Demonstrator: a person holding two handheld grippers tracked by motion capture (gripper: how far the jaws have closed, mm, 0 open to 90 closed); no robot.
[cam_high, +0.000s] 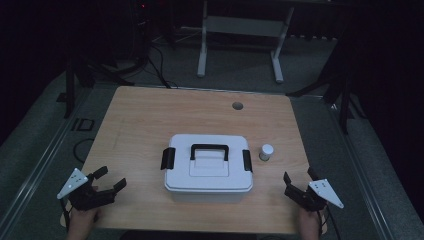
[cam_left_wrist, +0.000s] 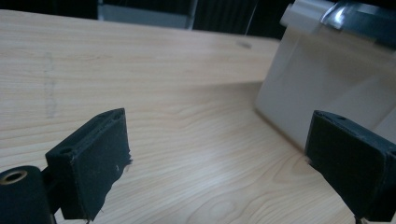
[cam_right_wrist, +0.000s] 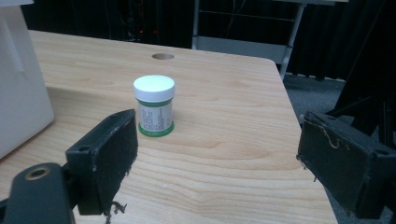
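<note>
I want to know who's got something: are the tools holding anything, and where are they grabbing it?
Nothing is held. The left tool and right tool are both open, apart from the white box and the small jar.

From my station, the print on the small jar's (cam_right_wrist: 155, 106) label is too fine to read in the right gripper view, and in the high view the jar (cam_high: 266, 152) is too small to show a label at all. The white box (cam_left_wrist: 327, 84) is cut off by the right and top edges in the left gripper view, with its lid blurred; the right gripper view crops it (cam_right_wrist: 21, 84) at the left edge. Beyond the table (cam_high: 150, 115), the room is too dark to make out.
</note>
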